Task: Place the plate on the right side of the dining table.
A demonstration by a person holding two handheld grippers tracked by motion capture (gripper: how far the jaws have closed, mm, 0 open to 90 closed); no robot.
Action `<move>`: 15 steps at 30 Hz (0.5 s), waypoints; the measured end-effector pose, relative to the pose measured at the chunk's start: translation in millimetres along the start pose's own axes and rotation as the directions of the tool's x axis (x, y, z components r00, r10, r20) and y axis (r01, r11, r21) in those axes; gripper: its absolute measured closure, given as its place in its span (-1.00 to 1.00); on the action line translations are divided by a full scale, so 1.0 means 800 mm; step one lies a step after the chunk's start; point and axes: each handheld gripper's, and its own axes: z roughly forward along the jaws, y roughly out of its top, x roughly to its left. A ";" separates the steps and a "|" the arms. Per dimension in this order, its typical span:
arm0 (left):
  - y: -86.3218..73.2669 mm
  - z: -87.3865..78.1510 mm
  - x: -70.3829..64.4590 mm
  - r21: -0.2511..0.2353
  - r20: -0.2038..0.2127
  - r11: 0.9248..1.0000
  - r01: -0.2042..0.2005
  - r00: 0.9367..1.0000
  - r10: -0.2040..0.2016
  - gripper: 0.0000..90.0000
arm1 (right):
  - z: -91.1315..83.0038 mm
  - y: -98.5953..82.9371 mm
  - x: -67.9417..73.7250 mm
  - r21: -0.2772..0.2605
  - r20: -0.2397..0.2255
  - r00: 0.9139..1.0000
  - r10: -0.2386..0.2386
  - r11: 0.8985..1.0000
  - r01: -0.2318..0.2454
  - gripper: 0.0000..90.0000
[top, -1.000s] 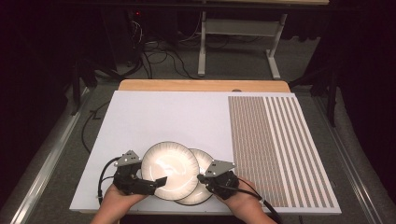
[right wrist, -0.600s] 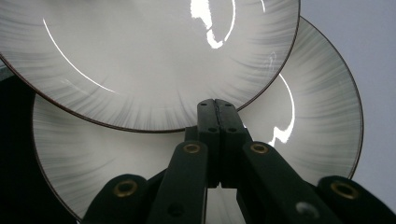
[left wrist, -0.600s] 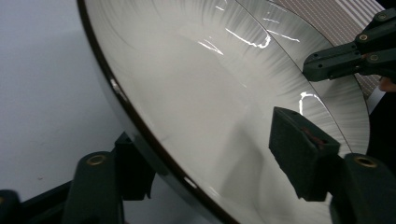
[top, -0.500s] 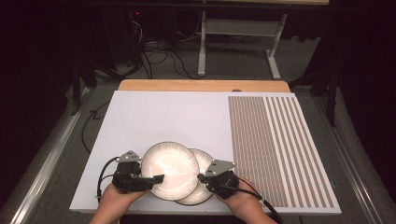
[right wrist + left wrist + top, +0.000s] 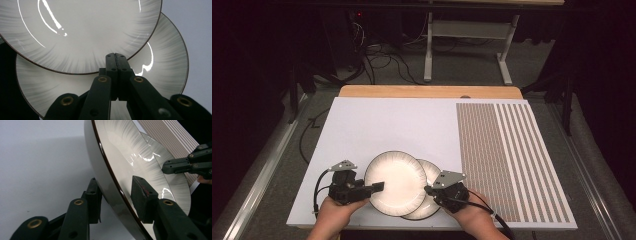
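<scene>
Left gripper (image 5: 374, 188): jaws clamped on rim of upper plate (image 5: 396, 183), held tilted. Right of it, lower plate (image 5: 432, 172) lies beneath, overlapped. Right gripper (image 5: 430, 190): jaws pressed together, tip at plates' overlap. Risk: thin rim grip slips; upper plate drops onto lower, chipping.

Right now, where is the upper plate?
In the high view the upper plate sits near the table's front edge, held at its left rim by the left gripper and overlapping the lower plate to its right.
</scene>
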 end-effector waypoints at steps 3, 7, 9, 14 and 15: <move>0.000 0.000 0.002 -0.009 0.010 1.000 0.013 1.000 -0.013 0.42 | -0.002 0.000 -0.002 -0.002 0.000 1.000 -0.003 1.000 0.003 1.00; -0.001 -0.001 0.005 -0.035 0.026 0.999 0.033 0.999 -0.032 0.49 | -0.004 0.000 -0.002 -0.012 0.003 1.000 0.007 1.000 -0.007 1.00; -0.001 -0.003 0.005 -0.057 0.041 0.997 0.044 0.998 -0.042 0.54 | -0.006 0.000 -0.002 -0.012 0.002 1.000 0.011 1.000 -0.011 1.00; -0.002 -0.005 0.003 -0.093 0.052 0.995 0.047 0.998 -0.042 0.60 | -0.013 0.001 -0.004 -0.040 -0.001 1.000 0.017 0.999 -0.017 1.00; -0.002 -0.004 0.003 -0.098 0.053 0.994 0.046 0.998 -0.041 0.60 | -0.014 0.001 -0.005 -0.047 0.000 1.000 0.019 0.999 -0.019 1.00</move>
